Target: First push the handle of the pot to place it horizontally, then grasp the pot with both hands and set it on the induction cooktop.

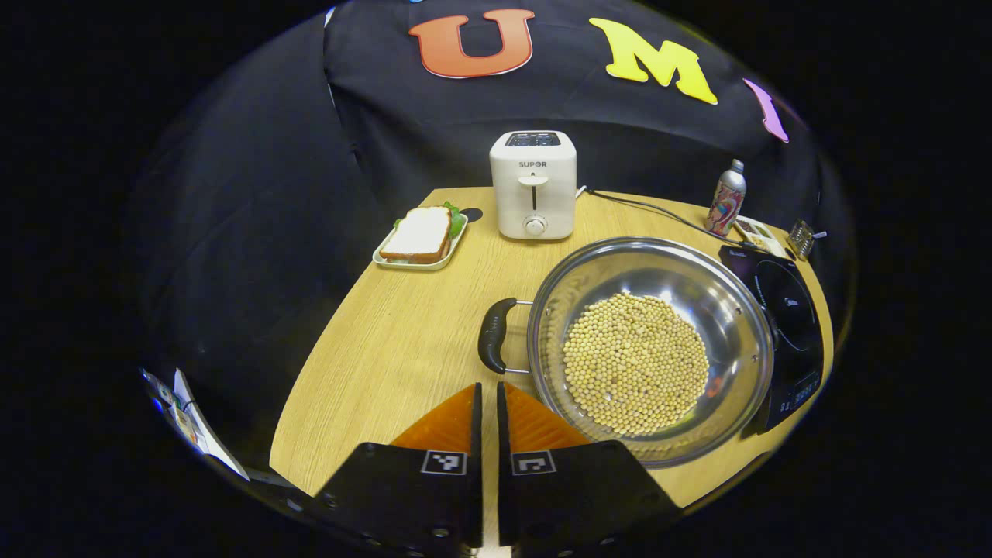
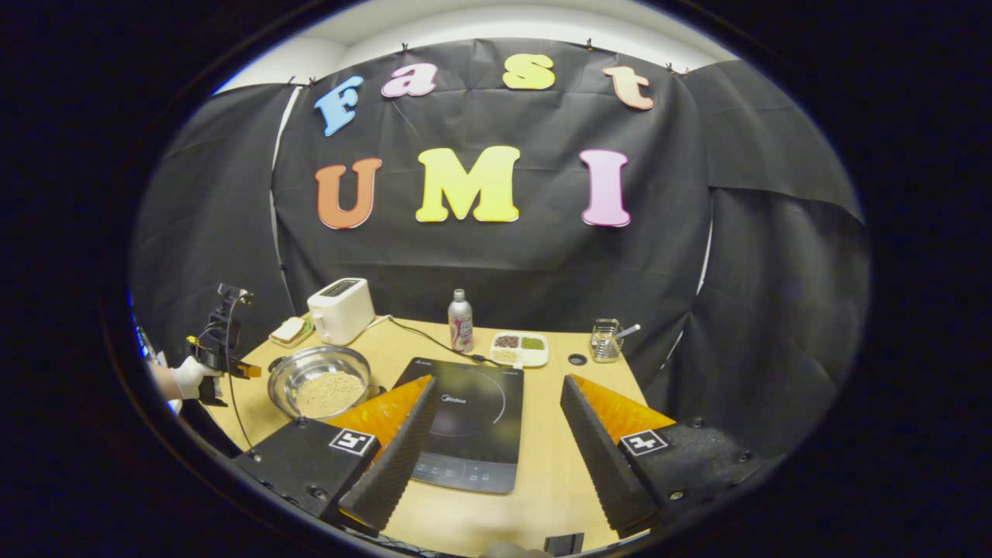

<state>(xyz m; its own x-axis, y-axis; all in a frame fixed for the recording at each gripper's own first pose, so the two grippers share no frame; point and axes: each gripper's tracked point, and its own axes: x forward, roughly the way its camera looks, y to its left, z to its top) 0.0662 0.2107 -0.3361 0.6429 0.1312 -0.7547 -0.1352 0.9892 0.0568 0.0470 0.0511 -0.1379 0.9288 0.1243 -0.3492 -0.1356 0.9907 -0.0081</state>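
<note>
The left gripper [image 1: 488,399] has its fingers pressed together on nothing, and just ahead of the tips is the pot's black handle [image 1: 494,335], running crosswise on the near-left of the bean-filled pot [image 1: 649,349]. The pot sits on the wooden table [image 1: 387,349] with its far side at the induction cooktop [image 1: 787,325]. The right gripper [image 2: 496,422] is spread wide above the cooktop, the pot ahead to its left. A good push would meet the handle with the closed tips, low and slow, so the pot turns without spilling beans.
</note>
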